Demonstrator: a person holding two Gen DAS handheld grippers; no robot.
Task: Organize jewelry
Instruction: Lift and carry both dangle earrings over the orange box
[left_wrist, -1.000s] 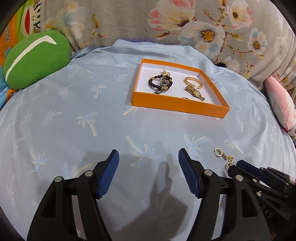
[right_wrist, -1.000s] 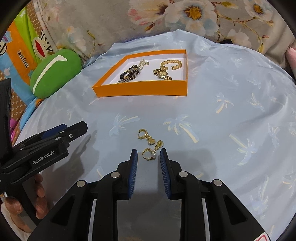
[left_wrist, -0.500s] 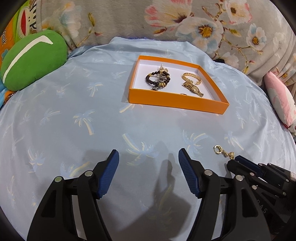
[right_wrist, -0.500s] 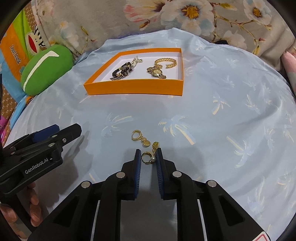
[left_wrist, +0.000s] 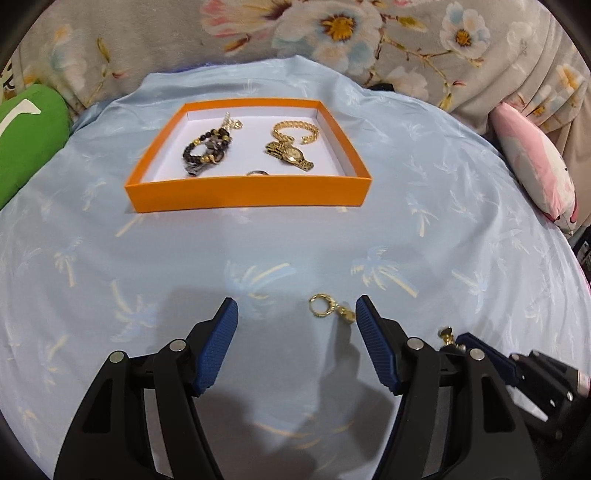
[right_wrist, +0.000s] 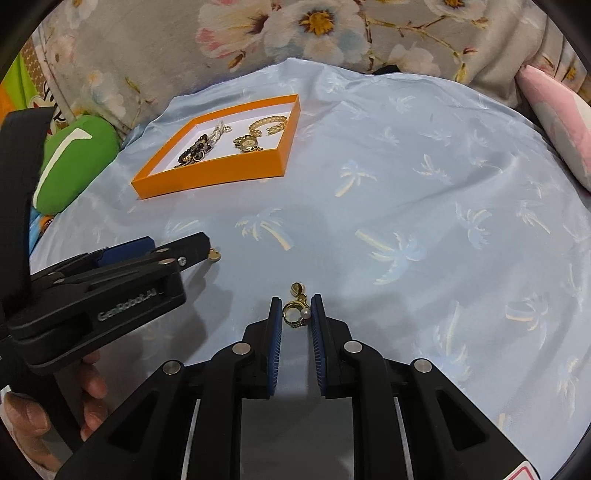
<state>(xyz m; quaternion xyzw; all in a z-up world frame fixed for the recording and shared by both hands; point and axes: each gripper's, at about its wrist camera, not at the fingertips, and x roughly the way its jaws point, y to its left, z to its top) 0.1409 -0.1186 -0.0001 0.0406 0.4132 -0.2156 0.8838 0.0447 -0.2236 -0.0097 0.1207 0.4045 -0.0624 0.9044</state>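
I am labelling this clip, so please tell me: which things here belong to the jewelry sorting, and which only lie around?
Belong to the job:
- orange box
- beaded bracelet, gold watch, gold chain inside it
- earring gripped by right gripper
- second earring on the cloth, between open left gripper

Just lying about:
- green cushion
- pink cushion
- floral fabric

Blue palm-print sheet (left_wrist: 424, 192), floral cloth (left_wrist: 369, 40) behind.

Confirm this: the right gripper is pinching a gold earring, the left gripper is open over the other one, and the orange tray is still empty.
Not quite. The orange tray is not empty: the left wrist view shows a beaded bracelet, a gold watch and a gold chain bracelet inside. The rest holds: right gripper pinches a gold earring, left gripper open over the other earring.
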